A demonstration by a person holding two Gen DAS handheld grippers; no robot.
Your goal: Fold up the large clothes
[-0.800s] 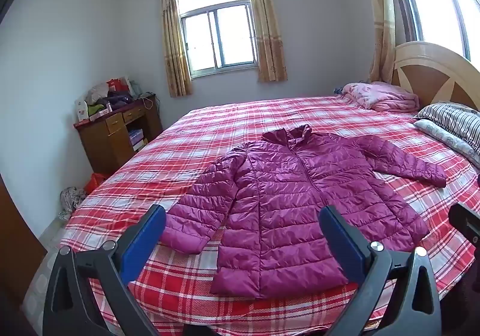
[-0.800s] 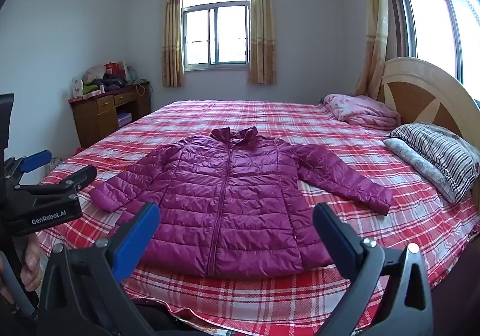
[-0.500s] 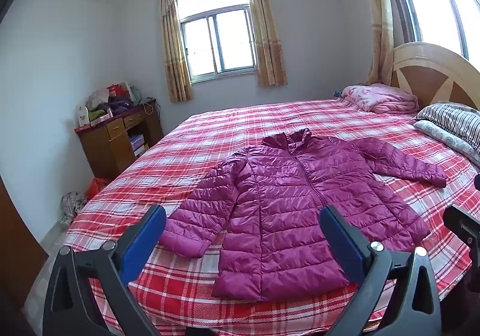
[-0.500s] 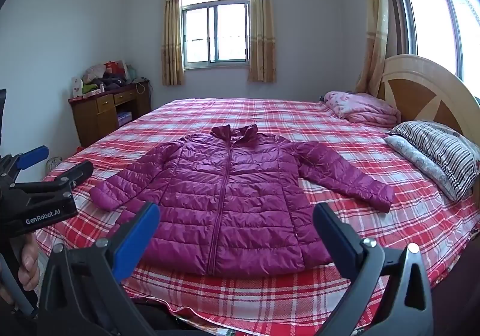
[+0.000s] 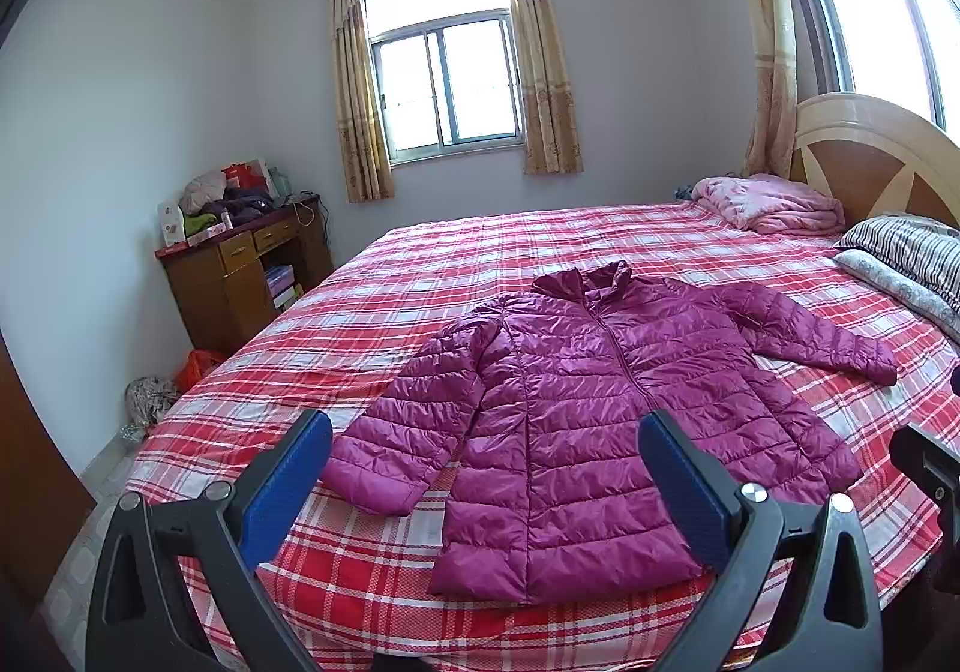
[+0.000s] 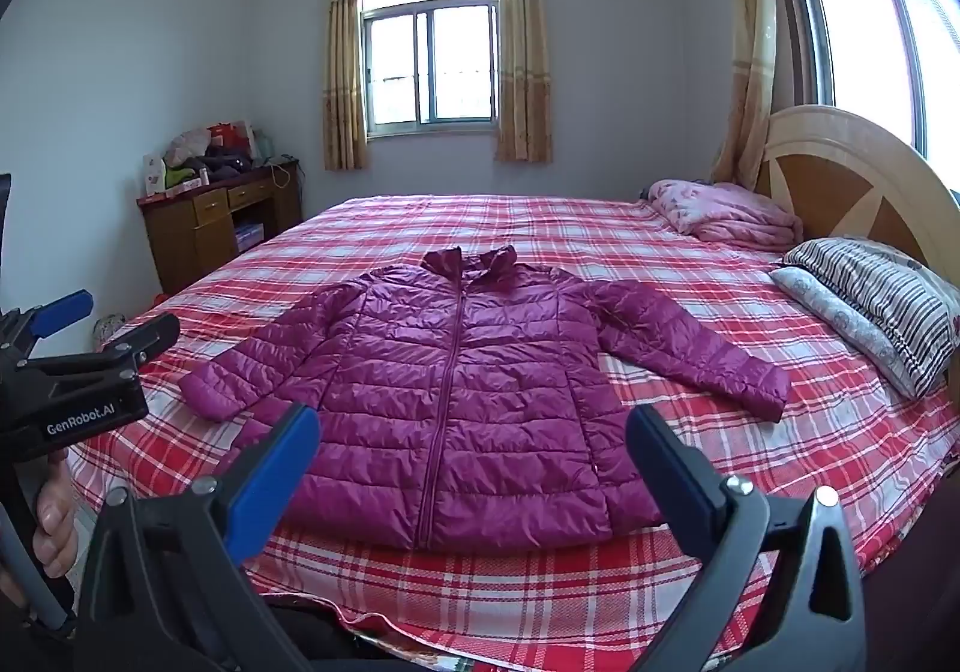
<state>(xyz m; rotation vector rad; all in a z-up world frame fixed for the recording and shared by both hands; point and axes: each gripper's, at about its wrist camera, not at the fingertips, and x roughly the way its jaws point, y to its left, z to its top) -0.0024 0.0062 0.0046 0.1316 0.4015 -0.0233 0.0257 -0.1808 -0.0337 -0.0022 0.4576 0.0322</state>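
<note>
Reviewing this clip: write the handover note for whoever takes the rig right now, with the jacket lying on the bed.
Left gripper: open, empty, short of the jacket.
Right gripper: open, empty, also short of it.
Purple puffer jacket: flat on the plaid bed, front up, zipped, both sleeves spread outward, hem toward you.
Done: jacket laid out; no fold made.
Left: fold both sleeves in, then fold the body.

1. My left wrist camera looks along my left gripper (image 5: 480, 468), angled slightly down from the bed's (image 5: 420, 288) foot.
2. My right wrist camera, further right, faces likewise.
3. Both share the spread purple jacket (image 6: 456, 390), window (image 6: 429, 63) and headboard (image 5: 870, 162).
</note>
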